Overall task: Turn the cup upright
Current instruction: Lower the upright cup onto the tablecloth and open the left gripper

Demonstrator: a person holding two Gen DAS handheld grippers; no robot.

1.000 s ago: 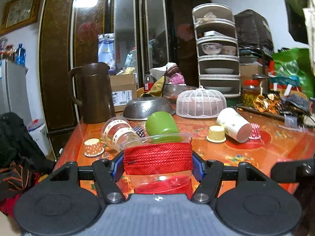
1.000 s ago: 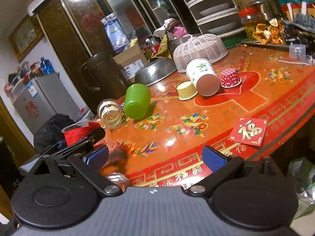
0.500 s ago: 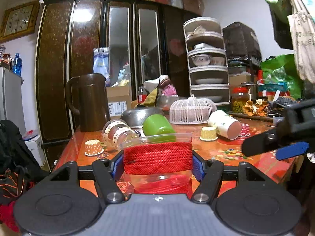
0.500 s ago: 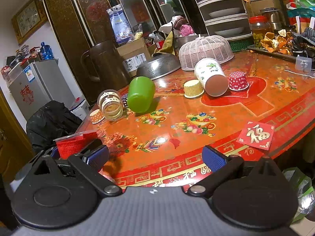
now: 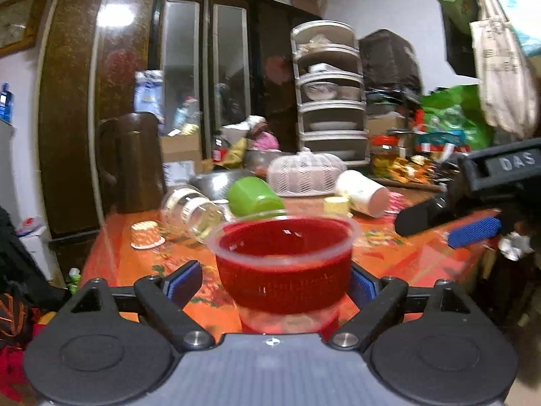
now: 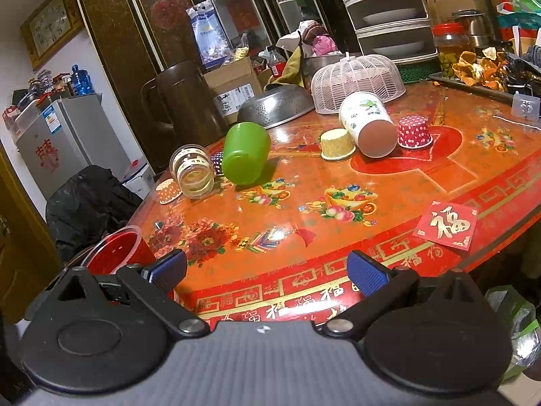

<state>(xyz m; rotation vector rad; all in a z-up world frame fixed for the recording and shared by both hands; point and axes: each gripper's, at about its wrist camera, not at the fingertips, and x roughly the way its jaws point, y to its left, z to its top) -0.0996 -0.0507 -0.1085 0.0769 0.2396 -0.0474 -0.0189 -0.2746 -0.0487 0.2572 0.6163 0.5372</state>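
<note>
Clutter on the bench (image 6: 338, 237), behind the red cup (image 5: 284, 264): green plastic cup (image 6: 245, 154) on its side, glass jar (image 6: 194, 172) on its side just beside it, white paper cup (image 6: 368, 125) tipped over with its base toward the camera. Small paper liners sit mouth-down: a yellow one (image 6: 336, 143) and a red dotted one (image 6: 414, 132) flank the paper cup, an orange one (image 6: 167, 191) sits near the jar. Further back: steel colander (image 6: 275, 106) upside down, white mesh food cover (image 6: 358, 83), dark jug (image 6: 182, 96).

Red cup: clear plastic, flared rim, red woven-looking sleeve, mouth up, at the near left edge of the bench. Left tongs (image 5: 270, 282) spread wide; the left pad stands clear of the cup, the right pad is hidden behind the wall (contact there: cannot tell).

Right tongs (image 6: 267, 270) wide, nothing between them, above the bench's near rim with its gold-on-red border. Red square sticker (image 6: 446, 225) lies flat to the right.

Left view is motion-blurred and catches the right tongs at its right edge. Right view is sharp, shows the glossy floral bench top and only the cup's rim at far left.
</note>
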